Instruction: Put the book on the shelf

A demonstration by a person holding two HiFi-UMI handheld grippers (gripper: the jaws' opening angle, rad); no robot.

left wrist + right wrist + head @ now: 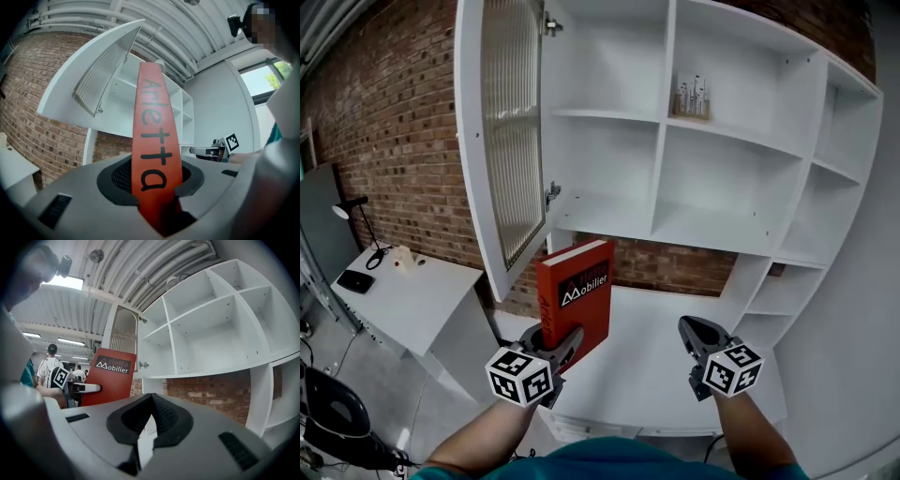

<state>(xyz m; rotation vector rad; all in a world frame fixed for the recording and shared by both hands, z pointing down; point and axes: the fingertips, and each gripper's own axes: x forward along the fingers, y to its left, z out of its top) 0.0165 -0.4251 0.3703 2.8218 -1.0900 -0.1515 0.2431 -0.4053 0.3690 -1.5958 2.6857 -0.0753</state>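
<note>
Left tool (553, 337) clenched on red book (581, 286) — right tool (694, 330) closed, empty; white shelf (712, 230) against brick wall (384, 112).

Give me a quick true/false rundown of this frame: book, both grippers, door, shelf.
1. The left gripper grips the book. True.
2. The right gripper holds the book too. False: its jaws are shut on nothing, and it is off to the side of the book.
3. The door is closed. False: it stands swung open.
4. The book sits on the shelf. False: it is held upright in front of the unit, below the compartments.
5. One compartment holds a small item. True: it is in an upper compartment, and the others in view look bare.
</note>
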